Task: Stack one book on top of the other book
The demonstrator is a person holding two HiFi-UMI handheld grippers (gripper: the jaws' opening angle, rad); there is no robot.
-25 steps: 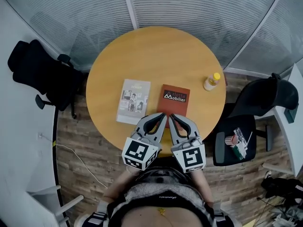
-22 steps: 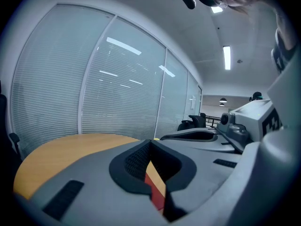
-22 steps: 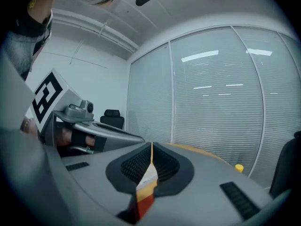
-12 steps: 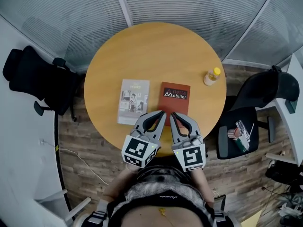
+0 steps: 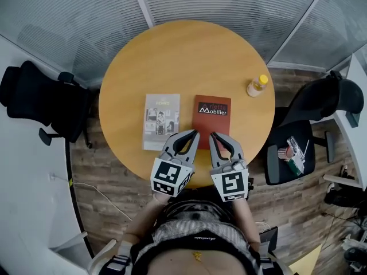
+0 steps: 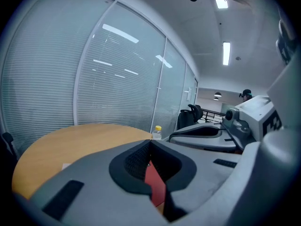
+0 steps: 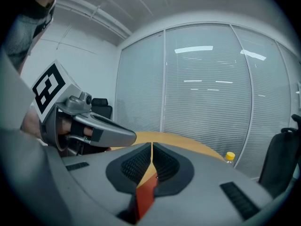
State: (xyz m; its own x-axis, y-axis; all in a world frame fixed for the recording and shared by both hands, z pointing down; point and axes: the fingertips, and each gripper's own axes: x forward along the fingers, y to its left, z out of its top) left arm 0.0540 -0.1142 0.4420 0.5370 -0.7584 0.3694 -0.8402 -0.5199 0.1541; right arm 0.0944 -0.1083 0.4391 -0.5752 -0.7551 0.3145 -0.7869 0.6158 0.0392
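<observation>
Two books lie side by side on the round wooden table (image 5: pixel 183 56): a grey-white book (image 5: pixel 161 121) on the left and a red book (image 5: pixel 211 119) on the right. My left gripper (image 5: pixel 196 133) hovers over the table's near edge, shut and empty, its tips at the red book's near left corner. My right gripper (image 5: pixel 211 135) is beside it, also shut and empty, its tips over the red book's near edge. Through the closed jaws a strip of the red book (image 6: pixel 155 185) shows in the left gripper view, and the red book (image 7: pixel 146 194) shows the same way in the right gripper view.
A clear bottle with a yellow cap (image 5: pixel 257 86) stands near the table's right edge. Black office chairs stand at the left (image 5: pixel 40 99) and right (image 5: pixel 312 119). Glass walls with blinds curve behind the table. A cable lies on the wood floor at left.
Both grippers have sunk a little toward the near edge of the table, still shut. The books and bottle have not moved on the table.
</observation>
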